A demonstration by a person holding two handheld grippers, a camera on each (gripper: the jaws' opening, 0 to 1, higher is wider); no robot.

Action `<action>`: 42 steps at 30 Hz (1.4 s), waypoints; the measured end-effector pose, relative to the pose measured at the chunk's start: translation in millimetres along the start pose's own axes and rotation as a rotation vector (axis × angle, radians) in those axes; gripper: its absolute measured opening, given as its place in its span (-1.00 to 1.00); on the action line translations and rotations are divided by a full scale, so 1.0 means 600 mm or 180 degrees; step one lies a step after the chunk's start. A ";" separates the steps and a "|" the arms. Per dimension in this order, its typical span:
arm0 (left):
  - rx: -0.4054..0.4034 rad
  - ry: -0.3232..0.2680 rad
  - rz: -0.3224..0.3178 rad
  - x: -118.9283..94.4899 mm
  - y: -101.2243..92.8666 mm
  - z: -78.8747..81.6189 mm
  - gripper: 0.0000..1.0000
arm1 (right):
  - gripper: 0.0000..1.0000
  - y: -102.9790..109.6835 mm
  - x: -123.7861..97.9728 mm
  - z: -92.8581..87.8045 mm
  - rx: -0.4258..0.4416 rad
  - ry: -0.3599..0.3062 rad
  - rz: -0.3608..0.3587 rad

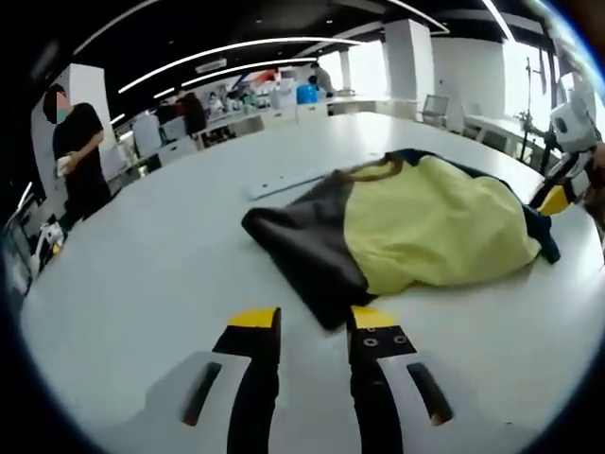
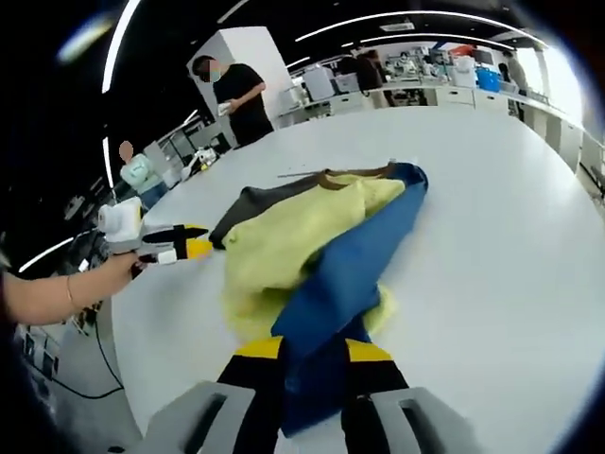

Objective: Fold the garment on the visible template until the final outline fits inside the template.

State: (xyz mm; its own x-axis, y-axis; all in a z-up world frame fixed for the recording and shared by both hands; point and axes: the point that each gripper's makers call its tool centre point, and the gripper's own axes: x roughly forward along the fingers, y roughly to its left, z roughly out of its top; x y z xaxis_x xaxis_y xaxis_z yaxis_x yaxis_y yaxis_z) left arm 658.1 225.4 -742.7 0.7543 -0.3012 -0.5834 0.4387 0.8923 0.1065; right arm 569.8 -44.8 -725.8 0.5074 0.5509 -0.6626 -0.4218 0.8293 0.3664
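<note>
Left gripper view takes in the broad white round desk (image 1: 142,255), where the crumpled soft garment of yellow, dark grey and navy blue panels (image 1: 416,232) lies bunched near the middle. It looks light, limp and prone to sliding, so I judge a hem or sleeve edge the best hold. A thin pale strip (image 1: 288,183) lies on the desk just beyond it; whether that belongs to the template I cannot tell. People stand well apart at benches behind. The right gripper (image 2: 313,355) has its yellow-tipped fingers around the blue sleeve (image 2: 350,274), seemingly pinching it. The left gripper (image 1: 313,320) hangs with fingers apart and empty, just short of the grey corner
</note>
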 end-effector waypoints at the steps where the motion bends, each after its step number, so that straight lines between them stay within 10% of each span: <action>1: -0.0003 0.0016 0.0001 0.002 0.000 -0.002 -0.60 | -0.80 0.000 0.001 -0.001 0.0007 0.0002 -0.0012; 8: -0.0162 0.0138 -0.0062 0.008 -0.007 -0.013 -0.95 | -1.00 -0.002 -0.003 0.004 0.0141 -0.0083 -0.0012; 23: -0.0236 0.0056 -0.0053 0.004 -0.003 0.001 -1.00 | -1.00 -0.017 -0.031 0.019 0.0065 -0.0215 -0.0080; 42: -0.0269 -0.0073 -0.0018 -0.010 0.013 0.025 -1.00 | -1.00 -0.140 -0.117 0.070 -0.0217 -0.0321 -0.0828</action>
State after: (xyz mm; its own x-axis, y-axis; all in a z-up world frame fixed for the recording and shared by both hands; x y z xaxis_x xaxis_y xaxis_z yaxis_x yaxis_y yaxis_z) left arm 664.5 229.1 -726.6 0.7634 -0.3132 -0.5650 0.4010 0.9154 0.0344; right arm 601.2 -149.3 -682.3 0.6759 0.3299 -0.6590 -0.3156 0.9376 0.1456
